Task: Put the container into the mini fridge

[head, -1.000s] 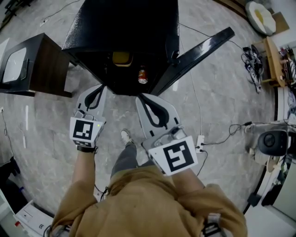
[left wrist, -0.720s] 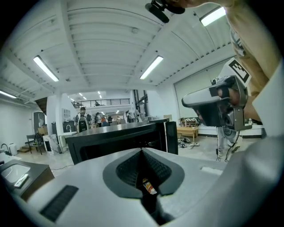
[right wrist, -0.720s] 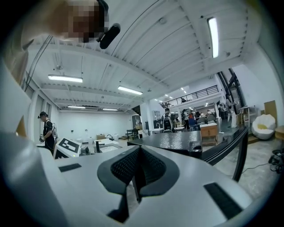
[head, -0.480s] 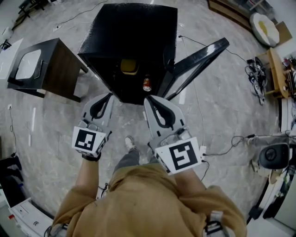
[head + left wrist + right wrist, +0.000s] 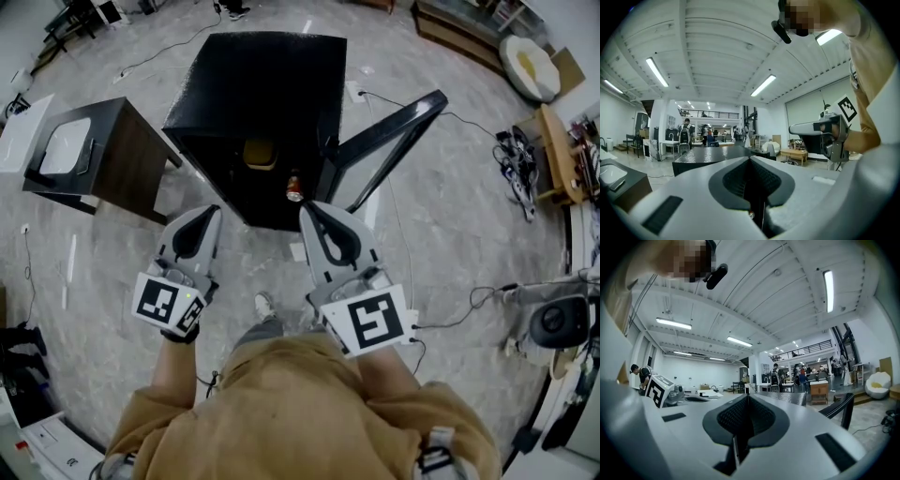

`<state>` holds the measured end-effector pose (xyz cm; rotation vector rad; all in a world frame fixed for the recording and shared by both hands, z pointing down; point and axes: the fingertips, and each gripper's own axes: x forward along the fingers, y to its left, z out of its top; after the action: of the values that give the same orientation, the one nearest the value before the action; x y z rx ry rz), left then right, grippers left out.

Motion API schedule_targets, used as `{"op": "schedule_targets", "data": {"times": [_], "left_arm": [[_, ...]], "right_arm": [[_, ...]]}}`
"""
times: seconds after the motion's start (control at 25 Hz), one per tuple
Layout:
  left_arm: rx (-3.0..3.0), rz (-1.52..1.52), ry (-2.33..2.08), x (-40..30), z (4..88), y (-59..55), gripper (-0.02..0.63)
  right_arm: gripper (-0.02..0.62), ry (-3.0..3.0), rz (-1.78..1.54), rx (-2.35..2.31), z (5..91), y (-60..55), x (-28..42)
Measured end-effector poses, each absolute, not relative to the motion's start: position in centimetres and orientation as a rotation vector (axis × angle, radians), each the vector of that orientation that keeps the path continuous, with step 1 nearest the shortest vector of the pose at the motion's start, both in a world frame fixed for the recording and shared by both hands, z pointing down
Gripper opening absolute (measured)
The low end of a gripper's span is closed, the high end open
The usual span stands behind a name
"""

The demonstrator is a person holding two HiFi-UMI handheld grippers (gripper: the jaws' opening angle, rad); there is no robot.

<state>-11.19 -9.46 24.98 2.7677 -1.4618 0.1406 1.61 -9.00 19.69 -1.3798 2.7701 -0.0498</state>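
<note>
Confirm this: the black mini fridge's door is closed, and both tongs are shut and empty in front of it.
Wrong on the door: the head view shows the black mini fridge with its door swung open. The left tongs and right tongs are shut and empty in front of it.

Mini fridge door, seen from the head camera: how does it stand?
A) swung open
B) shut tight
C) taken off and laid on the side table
A: the door stands swung out from the mini fridge, so a yellow container and a red can show inside.
</note>
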Motion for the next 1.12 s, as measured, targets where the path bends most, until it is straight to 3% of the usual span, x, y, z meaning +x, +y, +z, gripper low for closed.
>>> {"op": "schedule_targets", "data": {"times": [1.12], "left_arm": [[2.698, -0.117, -1.672, -16.1, 17.0, -3.9, 0.002]], "right_arm": [[0.002, 2.722, 0.024, -1.449, 15.1, -8.0, 9.3]]}}
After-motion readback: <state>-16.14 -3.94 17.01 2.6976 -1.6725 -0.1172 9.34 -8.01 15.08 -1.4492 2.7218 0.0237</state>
